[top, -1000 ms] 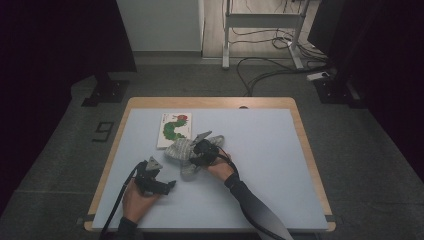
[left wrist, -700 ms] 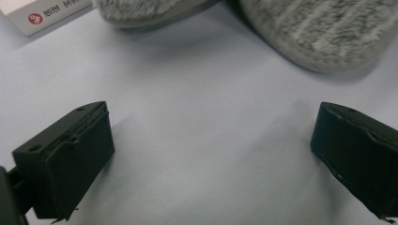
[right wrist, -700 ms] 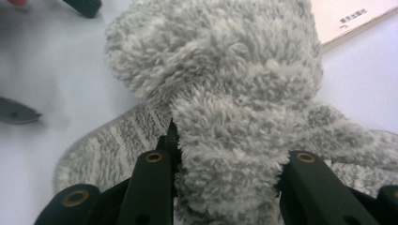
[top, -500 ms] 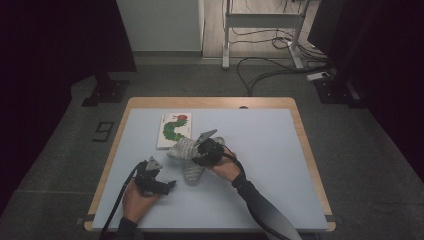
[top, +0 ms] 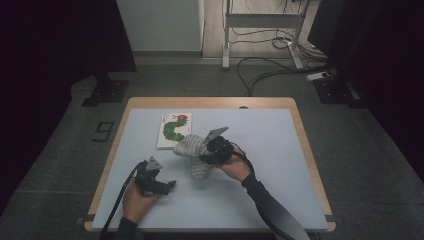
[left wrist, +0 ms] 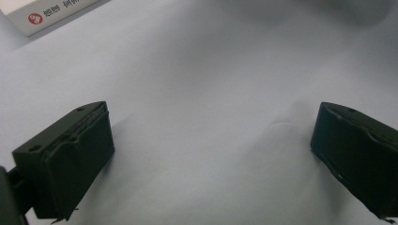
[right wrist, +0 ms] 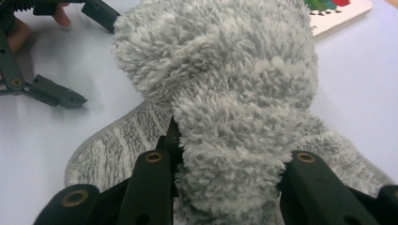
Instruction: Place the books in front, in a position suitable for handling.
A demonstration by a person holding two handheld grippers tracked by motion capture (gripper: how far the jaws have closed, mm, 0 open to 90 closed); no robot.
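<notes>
The pale blue surface (top: 260, 200) stands in a dark room with cables on the floor behind. Near its middle lies a fluffy grey sock (top: 192, 152), bunched, its long axis running toward the near edge. The right hand-held gripper (top: 212, 151) clamps the sock's fuzzy fold (right wrist: 225, 154). The left hand-held gripper (top: 170, 184) rests nearby, jaws wide apart over bare surface. A caterpillar picture book (top: 174, 130) lies just beyond the sock, one corner hidden under it.

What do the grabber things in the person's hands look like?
Both are black. The left gripper has two chunky, blocky black jaws, a grey three-cornered plate on top and a black cable trailing back past the wrist. The right gripper has a grey plate and a cable too, and its jaw arms carry round brass-coloured rivets. The right forearm wears a dark long sleeve.
</notes>
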